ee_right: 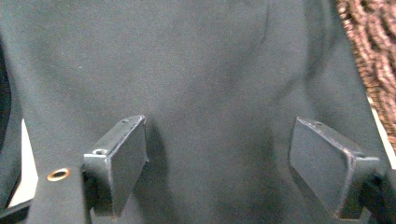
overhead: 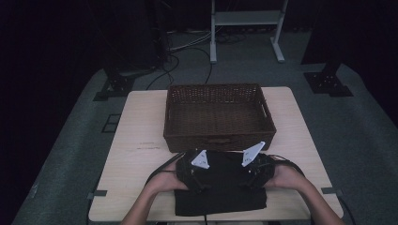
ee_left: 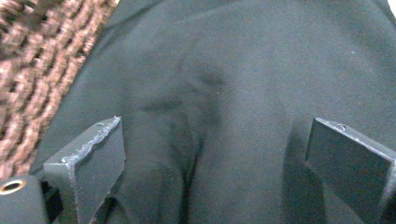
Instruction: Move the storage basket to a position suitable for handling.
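- Dim room, pale bench (overhead: 141, 140) at frame centre; a folded black cloth (overhead: 220, 187) lies at its lower edge, not yet in the basket.
- Left claw (ee_left: 212, 154) and right claw (ee_right: 219, 158) rest over the cloth, jaws wide apart, gripping nothing.
- Beyond, touching the cloth, a wicker basket (overhead: 218, 140) stands empty; its near wall must be cleared.

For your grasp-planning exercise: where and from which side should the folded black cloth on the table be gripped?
Probably at the two ends of the black cloth, from above, one gripper each. It lies flat and limp against the wicker basket, so no edge stands up to pinch. The left gripper and right gripper sit open over it, a soft fold between the left's jaws.
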`<state>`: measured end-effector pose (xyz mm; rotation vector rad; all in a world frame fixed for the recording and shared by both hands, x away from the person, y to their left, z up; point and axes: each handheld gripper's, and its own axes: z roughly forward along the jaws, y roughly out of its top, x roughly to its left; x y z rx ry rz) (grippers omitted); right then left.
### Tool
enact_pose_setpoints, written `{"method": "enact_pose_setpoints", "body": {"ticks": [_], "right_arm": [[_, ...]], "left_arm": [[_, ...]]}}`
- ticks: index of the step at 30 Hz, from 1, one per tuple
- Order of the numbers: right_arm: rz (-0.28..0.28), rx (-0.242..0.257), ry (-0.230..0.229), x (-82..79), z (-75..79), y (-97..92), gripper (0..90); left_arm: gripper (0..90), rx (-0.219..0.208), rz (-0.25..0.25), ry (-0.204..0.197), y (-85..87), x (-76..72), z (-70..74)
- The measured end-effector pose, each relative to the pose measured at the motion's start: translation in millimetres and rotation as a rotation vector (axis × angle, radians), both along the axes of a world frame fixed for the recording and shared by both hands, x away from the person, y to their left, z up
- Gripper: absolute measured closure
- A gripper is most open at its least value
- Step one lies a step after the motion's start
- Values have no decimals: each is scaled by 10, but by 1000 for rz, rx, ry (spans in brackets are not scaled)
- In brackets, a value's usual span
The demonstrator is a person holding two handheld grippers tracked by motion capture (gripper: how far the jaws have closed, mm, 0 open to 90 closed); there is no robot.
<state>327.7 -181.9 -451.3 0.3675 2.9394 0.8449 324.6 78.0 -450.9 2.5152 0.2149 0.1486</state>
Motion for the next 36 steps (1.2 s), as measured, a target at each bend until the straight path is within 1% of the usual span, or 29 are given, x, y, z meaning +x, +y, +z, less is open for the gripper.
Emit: {"method": "enact_pose_setpoints", "body": {"ticks": [2, 3, 4, 6, 7, 11, 12, 13, 14, 15, 16, 17, 18, 19, 22, 25, 26, 27, 28, 29, 30, 31, 32, 33, 34, 35, 36], "right_arm": [[5, 0, 8, 13, -43, 20, 185], [2, -4, 18, 18, -73, 38, 182], [2, -4, 18, 18, -73, 38, 182], [0, -9, 24, 36, -120, 52, 169], [0, -9, 24, 36, -120, 52, 169], [-3, -24, 34, 71, -184, 78, 124], [-3, -24, 34, 71, -184, 78, 124], [-6, -20, 45, 81, -203, 74, 117], [-6, -20, 45, 81, -203, 74, 117], [-14, -13, 49, 91, -222, 69, 102], [-19, -15, 56, 90, -229, 72, 101], [-16, -16, 51, 89, -234, 77, 101], [-20, -21, 52, 86, -235, 84, 101], [-22, -23, 52, 85, -237, 90, 101], [-25, -25, 52, 82, -241, 97, 105], [-20, -23, 40, 67, -246, 101, 125], [-20, -26, 43, 62, -240, 104, 135], [-17, -29, 42, 62, -237, 108, 141], [-18, -41, 45, 60, -227, 125, 150], [-18, -41, 45, 60, -227, 125, 150], [-17, -43, 47, 62, -225, 128, 155], [-14, -50, 49, 67, -216, 134, 183], [-10, -62, 40, 71, -194, 158, 278], [-9, -65, 35, 74, -187, 169, 317], [-8, -72, 27, 81, -177, 181, 367], [-5, -76, 13, 88, -171, 193, 416], [-5, -76, 13, 88, -171, 193, 416]], "left_arm": [[46, 19, -5, 7, -31, 11, -45], [47, 16, -4, 21, -44, 26, -67], [46, 16, -4, 21, -44, 26, -67], [46, 16, -5, 37, -52, 52, -86], [46, 20, -6, 42, -53, 61, -93], [48, 24, 5, 96, -65, 118, -152], [47, 24, 5, 96, -65, 118, -152], [48, 30, 10, 116, -69, 137, -160], [48, 30, 10, 116, -69, 137, -160], [51, 25, 22, 142, -70, 152, -182], [51, 25, 22, 142, -70, 152, -182], [51, 22, 29, 160, -69, 164, -197], [52, 16, 36, 188, -64, 191, -222], [51, 15, 40, 197, -62, 200, -230], [55, 16, 45, 191, -67, 193, -234], [68, 29, 50, 192, -83, 188, -222], [90, 28, 49, 196, -88, 184, -216], [119, 31, 36, 203, -93, 185, -203], [193, 31, 16, 216, -97, 193, -189], [217, 31, 16, 216, -97, 193, -189], [217, 28, 7, 226, -97, 203, -186], [243, 22, 1, 230, -94, 216, -185], [319, 11, 5, 239, -88, 234, -184], [368, -3, 20, 239, -72, 286, -183], [404, -3, 20, 239, -72, 286, -183], [423, -8, 27, 235, -79, 323, -185], [433, -8, 27, 235, -79, 323, -185]]}}
